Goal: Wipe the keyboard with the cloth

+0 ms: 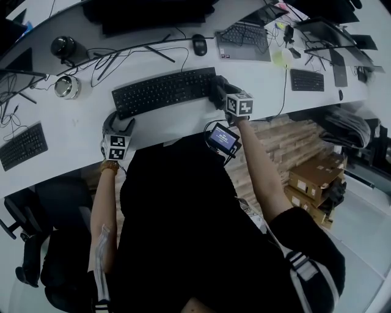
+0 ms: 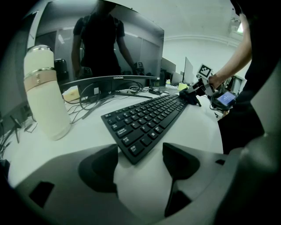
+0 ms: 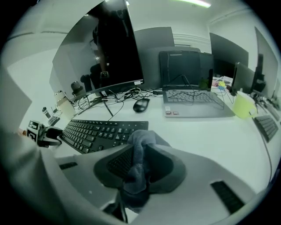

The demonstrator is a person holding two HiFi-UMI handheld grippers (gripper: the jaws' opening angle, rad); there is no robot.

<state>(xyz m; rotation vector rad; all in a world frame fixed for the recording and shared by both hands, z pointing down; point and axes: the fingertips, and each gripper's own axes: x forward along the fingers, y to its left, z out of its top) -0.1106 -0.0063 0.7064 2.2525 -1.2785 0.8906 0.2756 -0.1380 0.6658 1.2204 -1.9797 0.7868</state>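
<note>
Dim, cool light falls from a ceiling strip (image 3: 193,3); both gripper views bulge, with black corners.

- The person is wearing a loose black top (image 1: 177,232) with short sleeves.
- White stripes (image 1: 300,264) are running across the right sleeve, up near the shoulder.
- A thin brownish band (image 1: 109,165) is going round the left wrist.
- The left gripper (image 1: 120,124) is carrying a white cube with black square marks (image 1: 116,147) on its sides.
- The right gripper (image 1: 217,93) is carrying a second marked cube (image 1: 239,105), and a small screen (image 1: 222,138) is glowing blue just below it.
- In the gripper views, both grippers are showing smooth, curvy, pale grey bodies with dark rounded pads (image 2: 100,166) on the inside of the jaws.
</note>
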